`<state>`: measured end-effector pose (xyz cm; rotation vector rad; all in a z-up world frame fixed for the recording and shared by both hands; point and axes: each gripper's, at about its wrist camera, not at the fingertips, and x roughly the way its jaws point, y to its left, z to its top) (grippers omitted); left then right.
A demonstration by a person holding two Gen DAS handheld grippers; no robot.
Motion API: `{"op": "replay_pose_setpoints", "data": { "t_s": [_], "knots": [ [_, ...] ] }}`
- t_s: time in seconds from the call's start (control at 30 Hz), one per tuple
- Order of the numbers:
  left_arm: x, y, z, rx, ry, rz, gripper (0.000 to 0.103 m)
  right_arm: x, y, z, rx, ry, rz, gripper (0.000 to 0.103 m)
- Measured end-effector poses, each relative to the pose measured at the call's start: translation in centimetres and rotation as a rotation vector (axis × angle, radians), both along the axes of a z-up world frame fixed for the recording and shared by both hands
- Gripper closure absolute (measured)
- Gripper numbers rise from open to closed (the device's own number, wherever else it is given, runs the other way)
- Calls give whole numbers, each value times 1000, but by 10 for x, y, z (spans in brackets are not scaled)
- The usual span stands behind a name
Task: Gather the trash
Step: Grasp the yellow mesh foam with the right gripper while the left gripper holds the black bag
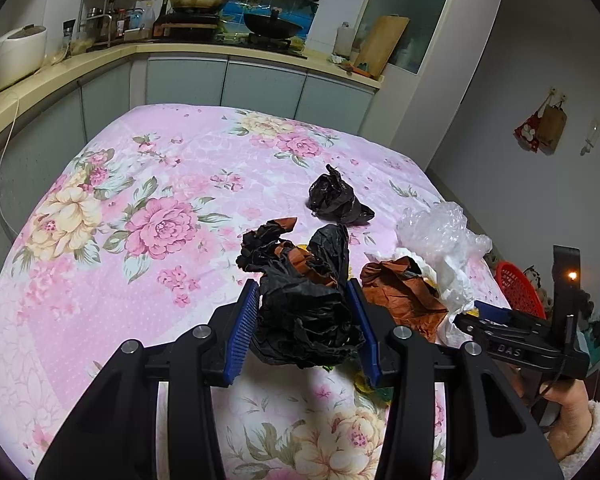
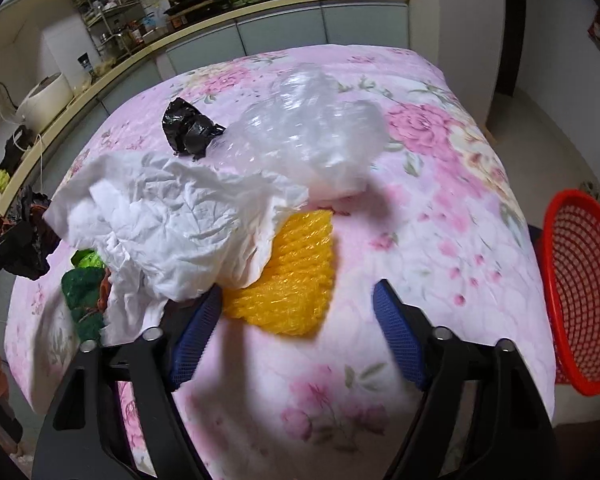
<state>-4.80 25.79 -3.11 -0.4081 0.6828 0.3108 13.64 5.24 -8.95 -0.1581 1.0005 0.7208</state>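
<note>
My left gripper (image 1: 304,292) is shut on a crumpled black and brown paper wad (image 1: 304,304) above the floral tablecloth (image 1: 140,208). Beyond it lie a small black bag (image 1: 336,198), brown paper (image 1: 404,290), white paper (image 1: 452,276) and clear bubble wrap (image 1: 440,232). My right gripper (image 2: 298,292) is open and empty over a yellow foam net (image 2: 296,272), with white crumpled paper (image 2: 168,224) against its left finger. Clear bubble wrap (image 2: 312,132), a black bag (image 2: 188,128) and green netting (image 2: 82,292) lie nearby. The right gripper (image 1: 500,316) also shows in the left wrist view.
A red plastic basket (image 2: 580,296) stands off the table's right edge, also in the left wrist view (image 1: 518,286). A kitchen counter (image 1: 80,68) with a rice cooker (image 1: 16,54), stove and pans runs behind the table. A wall is at right.
</note>
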Motion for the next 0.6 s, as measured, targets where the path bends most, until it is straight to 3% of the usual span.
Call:
{"op": "replay_pose_setpoints", "data": {
  "t_s": [0.13,0.33,0.5,0.6],
  "knots": [
    [-1,2,1,-1,-1,10,60,3,5,0,19,13,21,56],
    [-2,4,1,-1,0,15,60,-2,1,5,31,-2,39,75],
    [-2,1,3,7,1,12,60,-4,-9,12,53,-8,32,87],
    [-2,-1,4,10,0,12,60,-7,-15,16,58,-19,34,88]
  ]
}}
